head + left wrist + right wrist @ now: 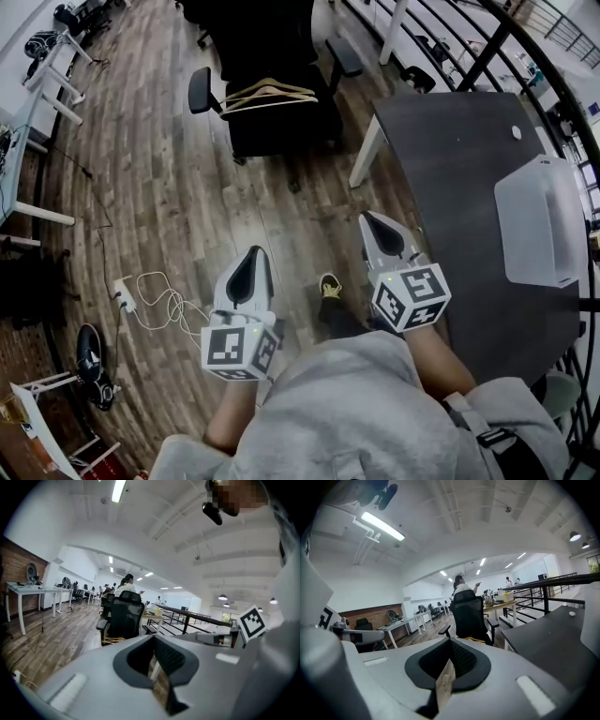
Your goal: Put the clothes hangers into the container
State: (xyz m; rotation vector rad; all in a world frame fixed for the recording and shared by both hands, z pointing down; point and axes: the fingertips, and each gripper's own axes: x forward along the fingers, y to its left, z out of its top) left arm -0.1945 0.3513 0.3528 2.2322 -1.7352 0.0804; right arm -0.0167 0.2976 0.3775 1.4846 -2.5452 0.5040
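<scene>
Wooden clothes hangers (267,94) lie stacked on a black office chair (281,127), well ahead of both my grippers. The container (541,220) sits on the dark table (441,169), ahead and right of my right gripper (375,227), with no hanger visible in it. Right and left gripper (253,261) carry nothing, jaws together. As I read it, the whole job remains.

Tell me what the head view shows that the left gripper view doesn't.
Only the head view: the translucent container sitting on the dark table. Only the left gripper view: ceiling lights and seated people in the distance. Both: the black chair carrying the wooden hangers.
</scene>
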